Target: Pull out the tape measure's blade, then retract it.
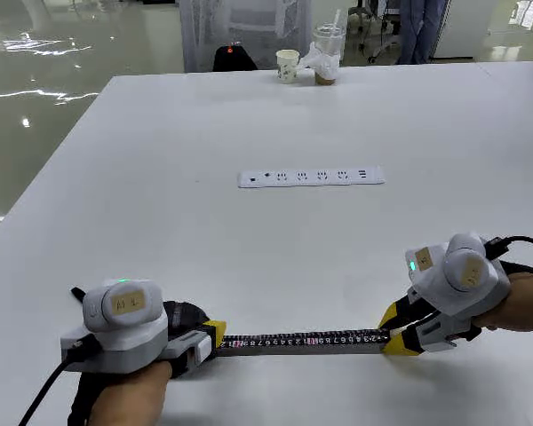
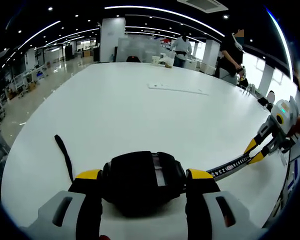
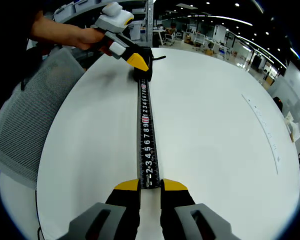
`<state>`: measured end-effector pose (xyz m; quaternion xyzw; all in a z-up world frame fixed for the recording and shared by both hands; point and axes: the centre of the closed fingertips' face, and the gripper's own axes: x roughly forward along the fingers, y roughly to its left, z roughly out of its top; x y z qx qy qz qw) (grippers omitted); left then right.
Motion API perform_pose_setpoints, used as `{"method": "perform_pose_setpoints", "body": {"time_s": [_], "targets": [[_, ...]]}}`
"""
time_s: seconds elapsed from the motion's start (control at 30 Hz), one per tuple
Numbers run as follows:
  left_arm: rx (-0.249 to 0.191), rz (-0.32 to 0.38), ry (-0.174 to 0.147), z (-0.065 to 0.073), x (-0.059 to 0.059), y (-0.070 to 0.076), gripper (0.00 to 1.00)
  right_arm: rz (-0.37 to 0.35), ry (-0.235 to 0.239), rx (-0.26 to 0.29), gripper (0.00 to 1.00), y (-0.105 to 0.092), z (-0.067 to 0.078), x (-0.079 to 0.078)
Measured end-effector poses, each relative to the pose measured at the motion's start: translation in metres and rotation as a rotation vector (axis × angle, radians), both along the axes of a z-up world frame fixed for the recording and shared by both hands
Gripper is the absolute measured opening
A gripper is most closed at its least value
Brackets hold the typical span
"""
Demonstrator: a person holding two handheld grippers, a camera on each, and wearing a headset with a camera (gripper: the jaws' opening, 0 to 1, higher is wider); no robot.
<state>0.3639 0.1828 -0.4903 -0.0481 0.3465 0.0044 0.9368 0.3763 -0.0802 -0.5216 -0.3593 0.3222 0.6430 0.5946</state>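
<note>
my left gripper (image 1: 204,339) sits at 7 o'clock on the table (image 1: 249,257). its jaws are closed partway, clamping the black tape case (image 2: 140,182) from both sides. the strap (image 2: 64,156) lies on the tabletop at the case's 9 o'clock side. the blade (image 1: 306,341) runs straight and low along the table from the case toward 3 o'clock, numbers up. my right gripper (image 1: 393,332), at 4 o'clock, has its jaws nearly together, pinching the blade's end. a power strip (image 1: 311,177) lies well apart at 12 o'clock.
</note>
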Motion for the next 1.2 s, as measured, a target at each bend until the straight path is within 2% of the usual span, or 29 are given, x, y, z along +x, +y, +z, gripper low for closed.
{"method": "perform_pose_setpoints", "body": {"time_s": [0.23, 0.5, 0.67, 0.97, 1.2], "targets": [[0.007, 0.001, 0.006, -0.0004, 0.0002, 0.0003, 0.62, 0.002, 0.003, -0.001, 0.11, -0.0005, -0.0005, 0.0000], [0.031, -0.003, 0.058, -0.0029, -0.0011, -0.0005, 0.61, 0.003, 0.001, -0.005, 0.10, -0.0003, 0.0000, -0.0006], [0.036, -0.012, 0.073, -0.0035, -0.0015, -0.0008, 0.60, 0.003, 0.000, -0.007, 0.10, -0.0006, -0.0005, -0.0002], [0.061, -0.013, 0.081, -0.0031, -0.0030, 0.0007, 0.57, 0.009, -0.004, -0.015, 0.10, -0.0001, -0.0005, -0.0006], [0.049, -0.019, 0.081, -0.0030, -0.0029, 0.0004, 0.57, 0.010, -0.006, -0.018, 0.10, -0.0002, -0.0001, -0.0011]]}}
